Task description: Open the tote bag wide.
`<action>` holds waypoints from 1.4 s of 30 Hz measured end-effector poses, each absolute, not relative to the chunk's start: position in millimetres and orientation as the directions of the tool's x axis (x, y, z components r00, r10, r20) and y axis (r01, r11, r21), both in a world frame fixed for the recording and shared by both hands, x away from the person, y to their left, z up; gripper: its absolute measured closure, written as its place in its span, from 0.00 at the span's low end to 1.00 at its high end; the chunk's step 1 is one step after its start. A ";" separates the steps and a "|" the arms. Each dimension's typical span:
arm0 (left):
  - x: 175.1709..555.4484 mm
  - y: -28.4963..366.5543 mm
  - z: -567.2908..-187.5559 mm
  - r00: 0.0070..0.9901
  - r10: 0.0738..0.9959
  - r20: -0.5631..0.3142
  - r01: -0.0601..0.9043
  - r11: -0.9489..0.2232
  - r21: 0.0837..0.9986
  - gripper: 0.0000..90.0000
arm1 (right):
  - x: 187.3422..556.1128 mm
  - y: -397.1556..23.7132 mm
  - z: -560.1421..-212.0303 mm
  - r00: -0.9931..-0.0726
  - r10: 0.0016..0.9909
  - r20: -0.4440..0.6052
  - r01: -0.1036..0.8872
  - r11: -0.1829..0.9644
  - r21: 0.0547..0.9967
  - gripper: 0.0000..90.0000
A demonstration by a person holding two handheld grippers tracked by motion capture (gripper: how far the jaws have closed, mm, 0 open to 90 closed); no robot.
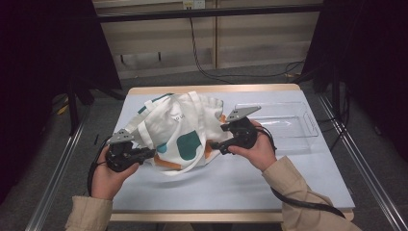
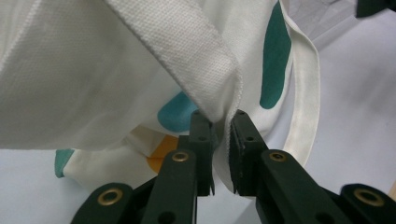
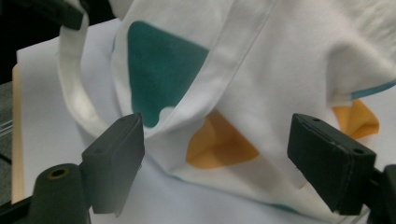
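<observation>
A white cloth tote bag [image 1: 183, 127] with teal and orange shapes lies crumpled on the table's middle. My left gripper [image 1: 151, 153] is at the bag's left side. In the left gripper view it [image 2: 220, 119] is shut on a hemmed edge of the bag [image 2: 93, 70], and the fabric runs down between the pads. My right gripper [image 1: 219, 137] is at the bag's right side. Its jaws [image 3: 217, 123] stand wide open on either side of a lower corner of the bag [image 3: 280, 70], clear of the cloth. A white handle strap [image 3: 74, 93] loops at the left.
A clear plastic tray [image 1: 310, 126] sits at the back right of the pale blue table [image 1: 231, 183], just beyond my right hand. Bare tabletop lies in front of the bag. Cables cross the floor behind the table.
</observation>
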State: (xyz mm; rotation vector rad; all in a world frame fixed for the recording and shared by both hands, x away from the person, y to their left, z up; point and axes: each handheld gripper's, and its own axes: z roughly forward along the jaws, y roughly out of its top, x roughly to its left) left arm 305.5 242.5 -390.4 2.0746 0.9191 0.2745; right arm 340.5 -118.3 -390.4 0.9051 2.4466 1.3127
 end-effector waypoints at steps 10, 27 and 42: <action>304.3 235.5 -396.0 0.741 0.663 -0.106 0.497 -0.434 0.752 0.91 | 368.3 -99.0 -385.0 -0.775 0.621 0.120 0.421 0.365 0.831 0.38; 308.1 233.9 -400.6 0.745 0.656 -0.122 0.502 -0.431 0.750 0.91 | 381.5 -82.6 -371.6 -0.811 0.572 0.124 0.385 0.363 0.848 0.98; 314.4 235.7 -397.3 0.714 0.686 -0.143 0.522 -0.385 0.761 0.66 | 350.9 -109.9 -381.0 -0.840 0.533 0.105 0.362 0.405 0.840 0.99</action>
